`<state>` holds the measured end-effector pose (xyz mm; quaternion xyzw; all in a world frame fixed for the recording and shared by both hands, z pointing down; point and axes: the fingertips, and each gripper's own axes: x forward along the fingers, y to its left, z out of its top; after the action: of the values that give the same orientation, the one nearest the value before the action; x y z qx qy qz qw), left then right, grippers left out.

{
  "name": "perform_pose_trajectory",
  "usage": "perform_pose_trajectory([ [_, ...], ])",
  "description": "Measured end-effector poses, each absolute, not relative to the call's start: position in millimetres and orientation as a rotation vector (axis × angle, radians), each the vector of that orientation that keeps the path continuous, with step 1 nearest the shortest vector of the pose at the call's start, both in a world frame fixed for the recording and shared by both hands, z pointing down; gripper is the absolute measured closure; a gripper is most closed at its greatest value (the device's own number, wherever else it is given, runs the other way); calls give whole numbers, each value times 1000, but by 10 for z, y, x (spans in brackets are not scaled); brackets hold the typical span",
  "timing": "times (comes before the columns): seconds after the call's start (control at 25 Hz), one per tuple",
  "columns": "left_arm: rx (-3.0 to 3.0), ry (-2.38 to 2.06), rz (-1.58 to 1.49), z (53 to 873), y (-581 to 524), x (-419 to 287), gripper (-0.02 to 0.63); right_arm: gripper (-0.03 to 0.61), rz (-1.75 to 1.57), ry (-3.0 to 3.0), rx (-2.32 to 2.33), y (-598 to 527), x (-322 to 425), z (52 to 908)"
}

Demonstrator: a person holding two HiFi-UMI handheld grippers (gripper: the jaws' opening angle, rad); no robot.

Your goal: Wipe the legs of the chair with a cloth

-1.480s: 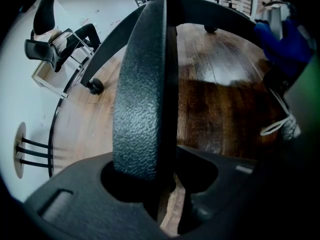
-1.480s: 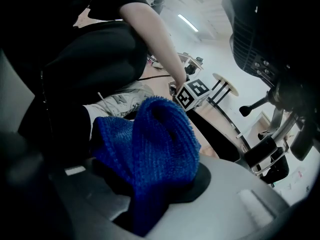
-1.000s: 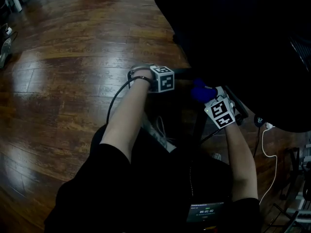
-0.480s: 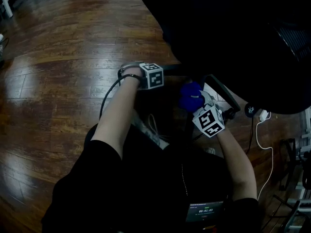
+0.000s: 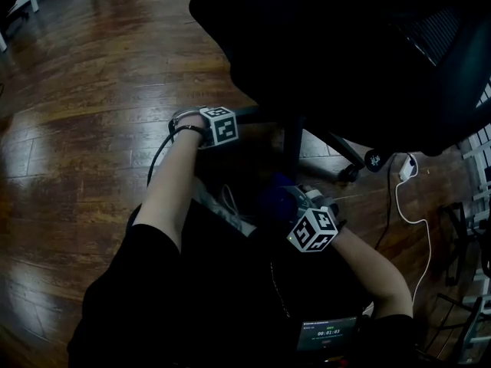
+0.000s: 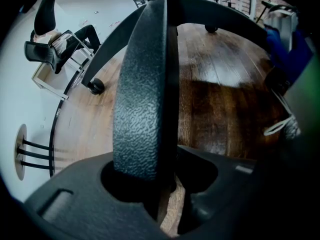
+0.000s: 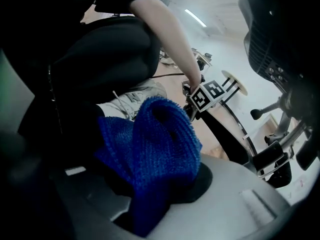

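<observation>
A black office chair (image 5: 330,44) stands over the wooden floor, its legs (image 5: 337,148) spreading from a central column (image 5: 291,148). My left gripper (image 5: 230,121) is shut on one textured black chair leg (image 6: 145,84), which runs up between its jaws in the left gripper view (image 6: 160,184). My right gripper (image 5: 295,209) is shut on a bunched blue cloth (image 7: 155,144), seen as a dark blue lump (image 5: 278,200) in the head view. It hangs close to the person's lap, apart from the chair legs.
A white cable (image 5: 414,205) and its plug (image 5: 405,167) lie on the floor right of the chair, beside a caster (image 5: 374,159). The person's shoe (image 5: 222,205) rests under the chair base. Dark wooden floor (image 5: 92,90) stretches to the left.
My right gripper, still holding the blue cloth, has moved down and left in the head view, away from the chair leg and toward the person's body. My left gripper keeps its hold on the leg.
</observation>
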<state>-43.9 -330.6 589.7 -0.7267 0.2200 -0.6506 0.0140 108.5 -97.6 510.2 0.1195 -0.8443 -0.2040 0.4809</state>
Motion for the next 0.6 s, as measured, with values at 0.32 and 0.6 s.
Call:
perform_pose_trajectory([
  [0.32, -2263, 687, -2027, 5883, -3321, -438, 449, 473, -509, -2011, 302, -1031, 1089, 5114],
  [0.6, -2266, 684, -2023, 5862, -3319, -426, 450, 474, -467, -2015, 454, -1444, 1120, 5000],
])
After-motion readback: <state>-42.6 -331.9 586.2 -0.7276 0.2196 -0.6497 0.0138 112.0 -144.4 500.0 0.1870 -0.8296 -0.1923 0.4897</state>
